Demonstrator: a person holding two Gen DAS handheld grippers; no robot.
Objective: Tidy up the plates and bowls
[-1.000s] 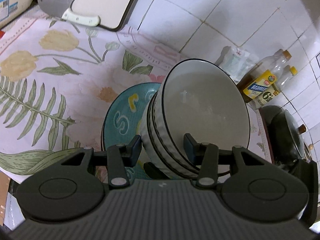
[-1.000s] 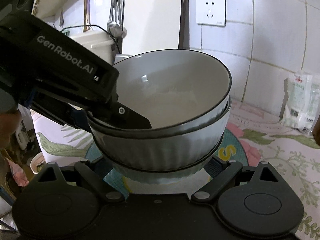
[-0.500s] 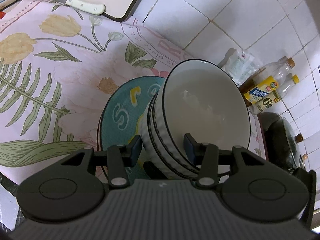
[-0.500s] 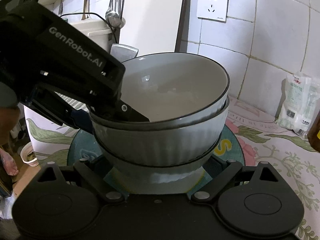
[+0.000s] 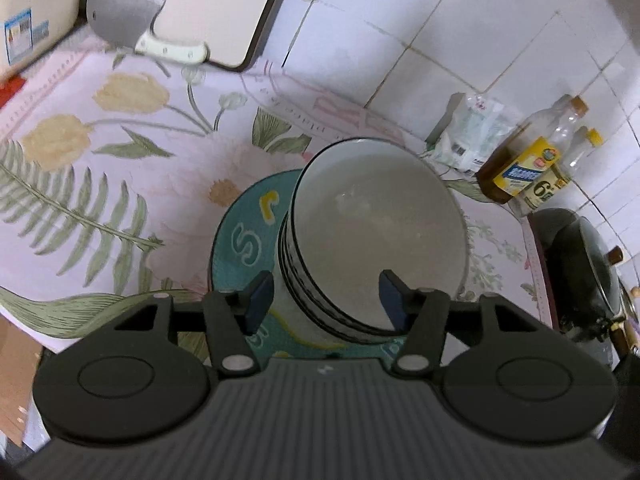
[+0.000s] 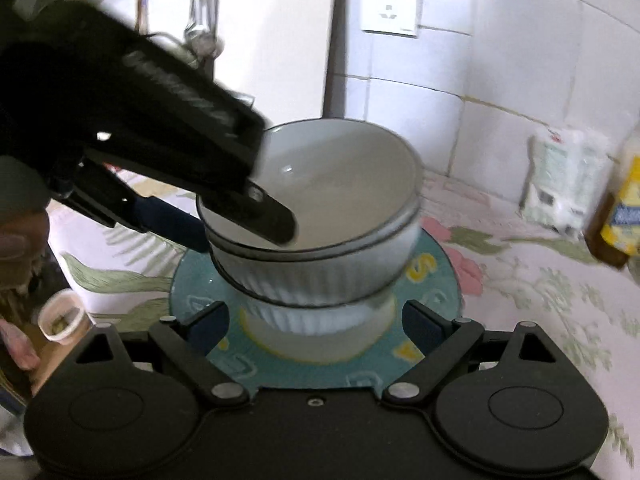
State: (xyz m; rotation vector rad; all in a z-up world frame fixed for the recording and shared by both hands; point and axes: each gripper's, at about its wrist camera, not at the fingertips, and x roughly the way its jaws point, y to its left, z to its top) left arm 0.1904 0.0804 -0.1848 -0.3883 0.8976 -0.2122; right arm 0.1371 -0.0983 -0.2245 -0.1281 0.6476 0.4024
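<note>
A stack of white ribbed bowls [image 5: 380, 232] [image 6: 320, 272] stands on a teal plate [image 5: 244, 240] [image 6: 432, 280] with yellow letters, on the flowered cloth. My left gripper [image 5: 327, 300] [image 6: 244, 236] straddles the near rim of the stack, one finger inside the top bowl and one outside. Its jaws are opening and the pads stand off the rim. My right gripper [image 6: 316, 326] is open just in front of the lowest bowl, with its fingers apart from the bowl's foot on either side.
A cleaver [image 5: 124, 20] and a white cutting board [image 5: 208, 0] lean at the tiled back wall. To the right are a plastic bag [image 5: 468, 136], oil bottles [image 5: 524, 168] and a lidded wok [image 5: 580, 256]. A small cup [image 6: 60, 316] sits below the counter's left edge.
The left jaws have spread off the bowl rim. Both grippers have drawn back, so the bowls look smaller, and the right fingers now show clear of the bottom bowl.
</note>
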